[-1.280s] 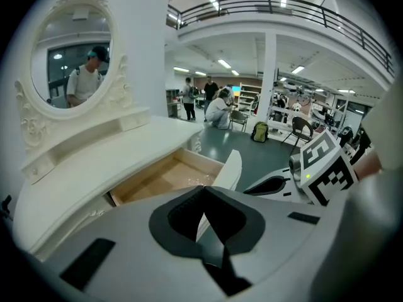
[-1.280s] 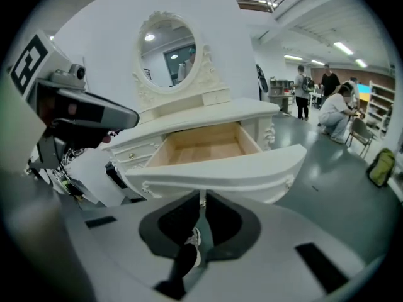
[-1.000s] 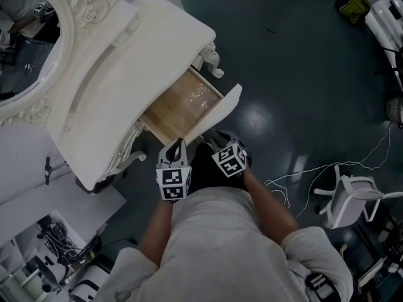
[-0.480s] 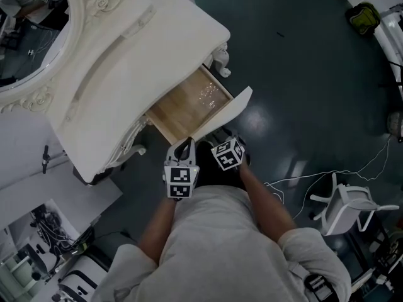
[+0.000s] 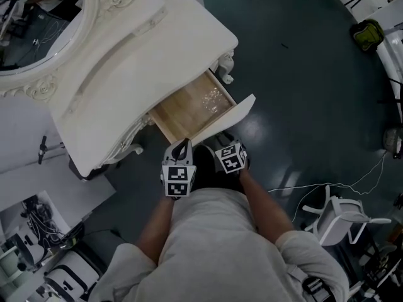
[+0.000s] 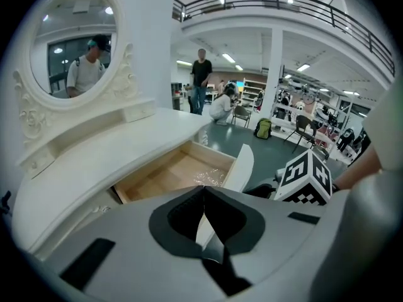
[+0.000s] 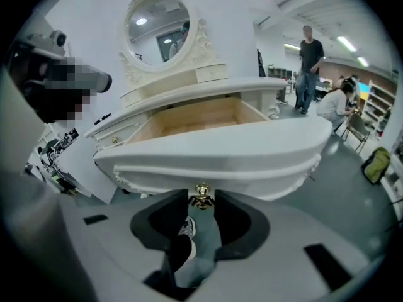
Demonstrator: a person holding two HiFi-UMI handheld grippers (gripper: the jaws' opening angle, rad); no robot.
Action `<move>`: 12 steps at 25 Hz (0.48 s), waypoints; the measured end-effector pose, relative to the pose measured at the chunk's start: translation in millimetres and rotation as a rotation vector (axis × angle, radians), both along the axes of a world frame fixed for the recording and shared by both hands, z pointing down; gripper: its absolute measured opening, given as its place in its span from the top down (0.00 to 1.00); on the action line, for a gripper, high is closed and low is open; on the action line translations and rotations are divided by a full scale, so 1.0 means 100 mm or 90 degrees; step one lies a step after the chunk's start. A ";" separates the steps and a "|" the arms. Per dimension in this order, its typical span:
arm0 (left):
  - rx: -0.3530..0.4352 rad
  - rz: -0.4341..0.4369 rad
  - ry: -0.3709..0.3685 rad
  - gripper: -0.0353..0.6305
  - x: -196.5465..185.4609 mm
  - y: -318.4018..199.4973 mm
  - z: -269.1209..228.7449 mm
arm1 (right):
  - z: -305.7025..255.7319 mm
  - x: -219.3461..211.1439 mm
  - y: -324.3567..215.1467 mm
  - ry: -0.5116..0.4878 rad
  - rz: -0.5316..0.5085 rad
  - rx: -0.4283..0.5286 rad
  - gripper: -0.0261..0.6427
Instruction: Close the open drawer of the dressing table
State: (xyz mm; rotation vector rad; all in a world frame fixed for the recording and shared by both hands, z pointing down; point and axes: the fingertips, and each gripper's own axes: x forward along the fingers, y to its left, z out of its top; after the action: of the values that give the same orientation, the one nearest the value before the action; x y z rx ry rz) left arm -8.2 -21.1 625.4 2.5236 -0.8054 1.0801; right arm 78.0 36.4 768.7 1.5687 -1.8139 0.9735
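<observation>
— Since just opened wide, clamping anything with the right gripper (image 7: 201,200)?
— Nothing clamped: merely straddling the brass knob (image 7: 201,194), apparently touching neither jaw.
— And beyond the knob?
— Dead ahead, meeting the curved drawer front (image 7: 214,146), long axis running crosswise; past it, looking into the drawer (image 5: 192,109), pulled well out from under the dressing table (image 5: 126,61).
— Which hand for the push?
— Likely the right, centred on that front; leaving the left gripper (image 6: 203,190), pinched shut and empty, near the front's left end.
</observation>
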 end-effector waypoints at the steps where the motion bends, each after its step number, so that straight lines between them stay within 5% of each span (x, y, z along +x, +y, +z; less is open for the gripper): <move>1: 0.001 -0.006 0.001 0.94 -0.02 -0.01 -0.01 | 0.00 0.00 0.00 0.002 -0.006 0.001 0.75; 12: 0.007 -0.045 0.004 0.94 -0.22 -0.05 -0.03 | 0.04 -0.04 -0.01 0.035 -0.060 -0.004 0.75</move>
State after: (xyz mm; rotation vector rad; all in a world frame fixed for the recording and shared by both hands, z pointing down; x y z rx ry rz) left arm -29.9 -26.0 622.5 2.4873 -0.8937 1.0465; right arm 74.0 35.5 772.8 1.4774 -1.8274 0.8835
